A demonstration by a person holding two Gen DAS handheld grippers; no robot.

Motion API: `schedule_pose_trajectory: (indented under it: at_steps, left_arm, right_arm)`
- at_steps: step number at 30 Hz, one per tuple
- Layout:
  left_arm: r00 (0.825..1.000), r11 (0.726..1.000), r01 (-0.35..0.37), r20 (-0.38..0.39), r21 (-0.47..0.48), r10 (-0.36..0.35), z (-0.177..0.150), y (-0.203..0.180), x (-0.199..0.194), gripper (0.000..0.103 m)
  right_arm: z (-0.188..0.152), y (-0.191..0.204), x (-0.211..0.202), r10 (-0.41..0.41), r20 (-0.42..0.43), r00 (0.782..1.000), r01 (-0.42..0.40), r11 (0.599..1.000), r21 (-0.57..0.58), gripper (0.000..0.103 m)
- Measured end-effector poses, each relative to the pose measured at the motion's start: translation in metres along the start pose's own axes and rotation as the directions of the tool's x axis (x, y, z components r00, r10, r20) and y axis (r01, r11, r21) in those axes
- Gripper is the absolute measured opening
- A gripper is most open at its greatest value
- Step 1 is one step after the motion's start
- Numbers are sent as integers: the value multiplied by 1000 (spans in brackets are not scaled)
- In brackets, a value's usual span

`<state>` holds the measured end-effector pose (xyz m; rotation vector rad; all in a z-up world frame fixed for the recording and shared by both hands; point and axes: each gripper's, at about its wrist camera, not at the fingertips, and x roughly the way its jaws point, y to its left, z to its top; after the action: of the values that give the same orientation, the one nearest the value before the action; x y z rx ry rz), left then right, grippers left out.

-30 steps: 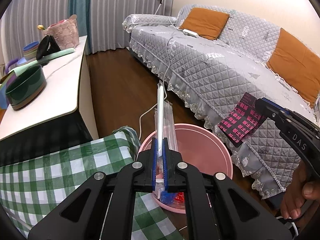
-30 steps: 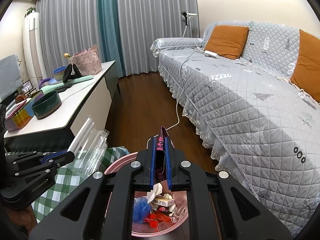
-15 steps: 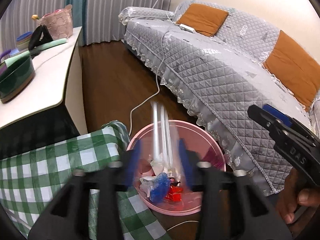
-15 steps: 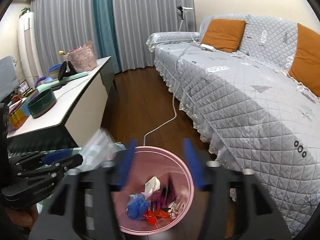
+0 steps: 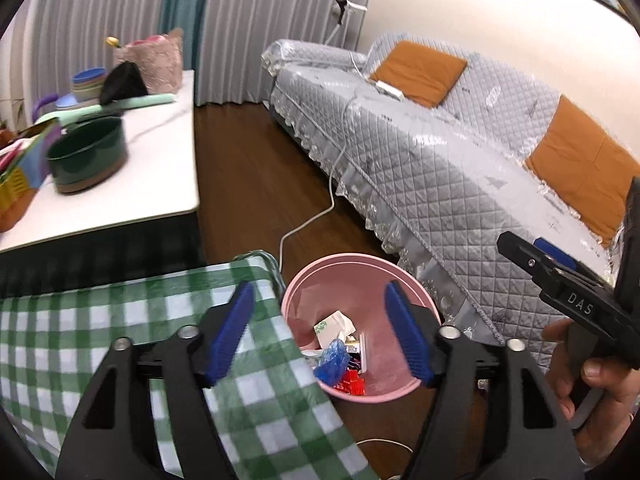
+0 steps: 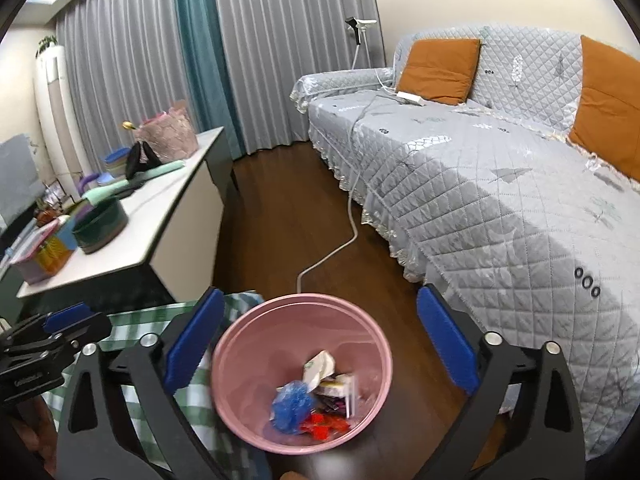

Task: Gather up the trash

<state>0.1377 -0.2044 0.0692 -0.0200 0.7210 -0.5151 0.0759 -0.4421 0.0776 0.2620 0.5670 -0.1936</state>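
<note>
A pink bin (image 5: 352, 264) stands on the wood floor between the checked table and the sofa. In it lie a blue crumpled scrap (image 5: 332, 362), red wrappers (image 5: 352, 382) and white paper (image 5: 336, 322). My left gripper (image 5: 319, 296) hangs over the bin, its jaws opening with nothing between them. Above the same bin (image 6: 296, 304), my right gripper (image 6: 320, 296) has its jaws opening wide, also with nothing between them. The right wrist view shows the blue scrap (image 6: 292, 402), a dark wrapper (image 6: 334, 402) and a clear strip (image 6: 352, 396) inside.
A green checked tablecloth (image 5: 100, 340) reaches the bin's left side. The grey quilted sofa (image 5: 440, 160) runs along the right. A white cable (image 5: 308, 220) trails on the floor. A white sideboard (image 5: 160, 184) holds a green pot (image 5: 88, 156). A person's hand (image 5: 592, 392) grips the right tool.
Both grippers went from shut to open. The clear plastic wrapper left the left gripper and the dark printed wrapper left the right one; both now lie in the bin. Both grippers drew back slightly.
</note>
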Motion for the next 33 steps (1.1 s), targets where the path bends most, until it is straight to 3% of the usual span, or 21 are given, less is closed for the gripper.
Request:
schedule_pose_trajectory:
  at_steps: [4,7,15,21,26,31,33]
  left_arm:
    - [998,999,-25,49,-22,26,-13,9,-39,83]
    - [994,997,-63,81,-47,67,-30,19,-69,87]
    - [977,982,-173,108,-81,181,-81,39,-132,89]
    - [949,956,-269,136,-115,284,-128,48,-175,90]
    - [945,942,-299,87,-155,314,-154,62,-189,91]
    - [929,921,-339,90,-192,360,-172,67,-206,91]
    - [932,920,-335,73,-202,355,-179,69,-208,91]
  right_arm:
    - [-5,13,-26,21,9,1000,-20,1000,-18,98]
    - [-17,22,-50,28,17,999,-28,1000,-9,98]
    - [-66,53,-92,18,-17,1000,-19,998,-54,98]
    - [-110,90,-121,16,-23,1000,-19,995,-100,98]
    - [-144,119,-138,2,-4,1000,-3,986,-165,98]
    - [-158,130,-140,3,-3,1000,-3,982,-187,98]
    - [-162,134,-136,-1,-9,1000,-1,980,-200,98]
